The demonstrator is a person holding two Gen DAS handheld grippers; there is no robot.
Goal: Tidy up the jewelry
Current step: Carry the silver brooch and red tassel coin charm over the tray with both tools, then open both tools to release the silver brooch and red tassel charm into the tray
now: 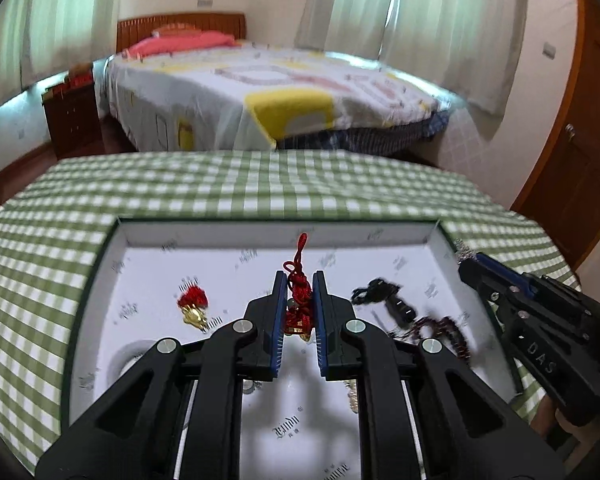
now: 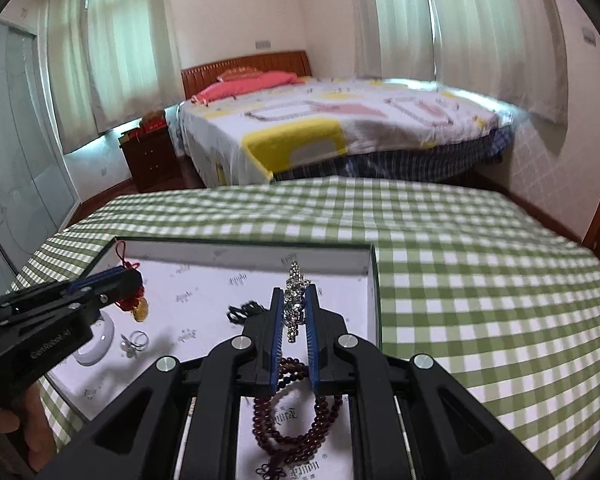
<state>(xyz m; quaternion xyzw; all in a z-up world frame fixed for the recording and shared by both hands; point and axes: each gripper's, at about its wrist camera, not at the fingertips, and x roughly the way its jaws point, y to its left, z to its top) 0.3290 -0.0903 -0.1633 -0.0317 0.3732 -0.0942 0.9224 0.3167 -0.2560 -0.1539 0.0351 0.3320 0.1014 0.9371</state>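
A green-and-white checked cloth covered the tabletop (image 2: 480,264). On it lay a shallow white box tray (image 1: 100,312) of printed card, beneath both grippers. The left gripper (image 1: 299,300) had its jaws pinching a knotted red cord charm (image 1: 299,284); the right gripper (image 2: 296,316) had its jaws pinching a glittering silver chain (image 2: 294,300). A dark red beaded bracelet (image 2: 296,420) lay coiled below the right jaws.

Bedroom: bed (image 1: 260,92), wooden headboard (image 2: 246,68), nightstand (image 2: 150,158), pale curtains (image 2: 480,28), daylight.
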